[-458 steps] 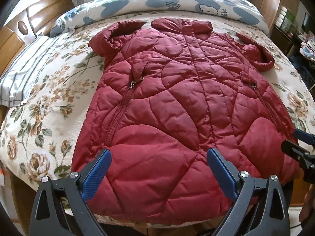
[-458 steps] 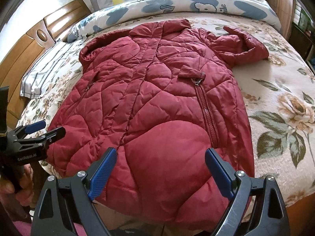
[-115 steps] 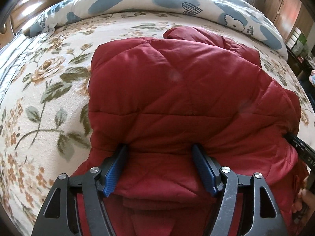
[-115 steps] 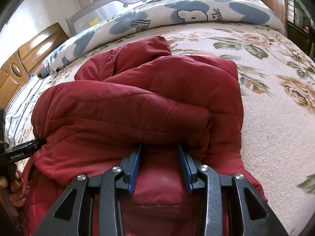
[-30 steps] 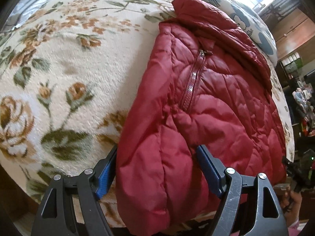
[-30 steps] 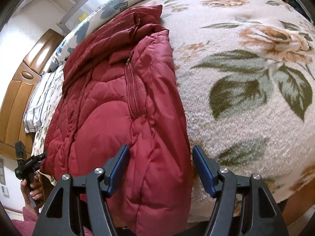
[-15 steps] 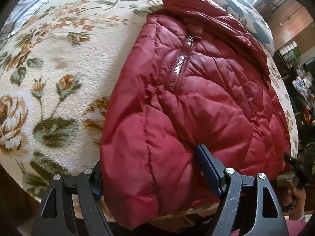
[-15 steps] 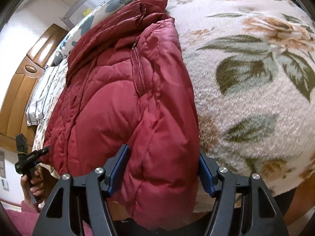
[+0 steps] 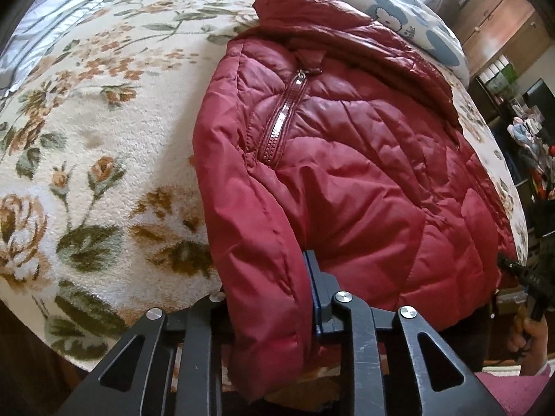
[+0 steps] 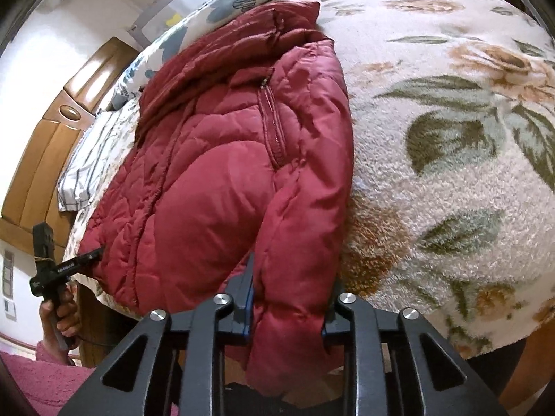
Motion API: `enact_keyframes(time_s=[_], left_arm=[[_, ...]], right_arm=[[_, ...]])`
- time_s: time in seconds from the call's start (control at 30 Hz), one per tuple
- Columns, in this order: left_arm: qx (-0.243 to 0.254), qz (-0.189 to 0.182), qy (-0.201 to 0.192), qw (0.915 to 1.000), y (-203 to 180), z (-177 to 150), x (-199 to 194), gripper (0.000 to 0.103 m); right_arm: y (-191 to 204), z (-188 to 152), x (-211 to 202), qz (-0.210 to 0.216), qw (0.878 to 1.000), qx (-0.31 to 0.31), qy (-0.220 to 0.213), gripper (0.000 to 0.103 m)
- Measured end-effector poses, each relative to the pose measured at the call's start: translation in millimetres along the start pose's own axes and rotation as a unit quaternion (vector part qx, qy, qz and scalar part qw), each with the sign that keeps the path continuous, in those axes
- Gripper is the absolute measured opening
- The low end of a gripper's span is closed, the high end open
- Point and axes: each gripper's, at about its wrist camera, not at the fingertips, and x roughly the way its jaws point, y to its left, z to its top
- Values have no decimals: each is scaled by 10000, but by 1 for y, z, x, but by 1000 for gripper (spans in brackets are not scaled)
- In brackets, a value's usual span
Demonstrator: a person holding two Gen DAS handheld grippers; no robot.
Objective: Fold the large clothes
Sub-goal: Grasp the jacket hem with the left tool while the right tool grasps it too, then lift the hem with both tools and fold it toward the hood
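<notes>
A red quilted jacket [image 9: 347, 173] lies folded into a band across the floral bed cover [image 9: 86, 138], with its near edge hanging over the bed's front edge. My left gripper [image 9: 267, 277] is closing, and its blue pads pinch the jacket's near left corner fold. My right gripper [image 10: 293, 277] is closing too, and the near right corner of the jacket [image 10: 215, 190] is squeezed between its pads. Each gripper shows small in the other's view, at the jacket's far corner: the right gripper [image 9: 506, 263] and the left gripper [image 10: 99, 251], each held by a hand.
A cartoon-print quilt [image 9: 399, 7] is bunched along the far side of the bed. A striped pillow [image 10: 90, 159] and a wooden headboard [image 10: 52, 145] stand at the left. Wooden cabinets [image 9: 503, 17] and cluttered shelves [image 9: 520, 131] are at the right. Floral cover [image 10: 451, 173] spreads right of the jacket.
Both grippers' jaws went from wide around the jacket's near corners to narrow, pinching the padded folds. The left gripper shifted a little along the bed edge.
</notes>
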Motion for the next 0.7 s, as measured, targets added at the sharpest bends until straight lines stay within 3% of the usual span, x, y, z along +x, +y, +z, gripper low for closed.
enact_keyframes(time_s=[0.3, 0.43, 0.7], left_arm=[[9, -197, -328, 9993, -2, 2, -32, 17], [71, -281, -578, 9979, -10, 8, -52, 17], [316, -273, -1187, 9920, -29, 34, -90, 16]], right_arm=[[4, 9, -21, 476, 9982, 145, -342, 21], [9, 17, -35, 796, 9942, 270, -672, 20], [26, 52, -56, 1040, 9855, 138, -1334, 20]])
